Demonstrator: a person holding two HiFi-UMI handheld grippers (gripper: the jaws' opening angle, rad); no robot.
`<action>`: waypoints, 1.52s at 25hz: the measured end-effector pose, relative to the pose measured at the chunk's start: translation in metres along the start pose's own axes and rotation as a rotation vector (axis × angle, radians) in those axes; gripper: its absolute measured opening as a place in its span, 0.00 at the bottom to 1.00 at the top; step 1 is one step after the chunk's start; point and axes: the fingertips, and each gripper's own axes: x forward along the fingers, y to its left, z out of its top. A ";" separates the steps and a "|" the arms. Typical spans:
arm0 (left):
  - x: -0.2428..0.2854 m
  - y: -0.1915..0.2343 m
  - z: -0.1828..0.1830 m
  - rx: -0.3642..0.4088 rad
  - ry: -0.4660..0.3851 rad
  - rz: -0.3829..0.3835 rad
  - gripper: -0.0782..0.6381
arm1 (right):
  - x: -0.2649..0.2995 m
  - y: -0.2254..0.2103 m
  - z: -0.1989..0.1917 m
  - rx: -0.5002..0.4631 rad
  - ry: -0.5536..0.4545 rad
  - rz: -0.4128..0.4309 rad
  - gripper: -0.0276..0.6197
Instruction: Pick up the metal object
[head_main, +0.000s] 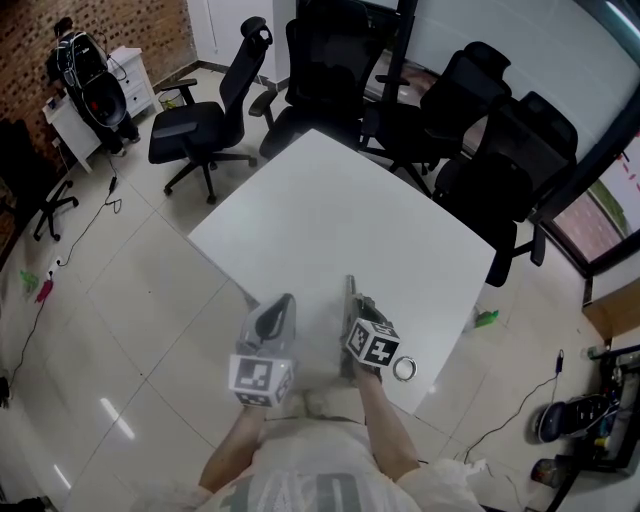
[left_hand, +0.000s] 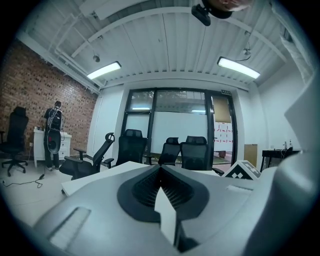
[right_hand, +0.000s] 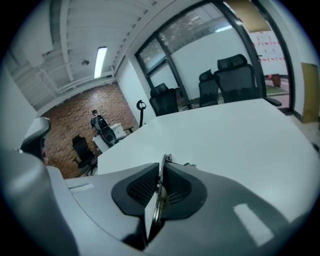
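Observation:
My right gripper (head_main: 351, 290) reaches low over the white table (head_main: 340, 210) near its front edge. In the right gripper view its jaws are shut (right_hand: 161, 167) on a thin flat metal object (right_hand: 166, 159). The object stands edge-on between the black pads, and a small end pokes out past the tips. A small metal ring (head_main: 403, 369) lies on the table just right of that gripper's marker cube. My left gripper (head_main: 284, 302) hovers beside the right one at the table's front left edge. In the left gripper view its jaws (left_hand: 160, 168) are shut with nothing between them.
Several black office chairs (head_main: 205, 120) crowd the table's far and right sides. A white cabinet (head_main: 95, 100) stands by the brick wall at the far left. Cables and gear (head_main: 575, 415) lie on the tiled floor at the right.

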 end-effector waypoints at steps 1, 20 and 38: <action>-0.001 0.001 0.001 -0.004 -0.003 0.004 0.10 | -0.002 0.004 0.004 -0.026 -0.005 0.005 0.10; -0.017 0.000 0.080 -0.007 -0.202 0.039 0.10 | -0.156 0.111 0.138 -0.094 -0.455 0.302 0.10; -0.038 0.012 0.079 0.003 -0.187 0.050 0.10 | -0.181 0.131 0.136 -0.097 -0.489 0.324 0.10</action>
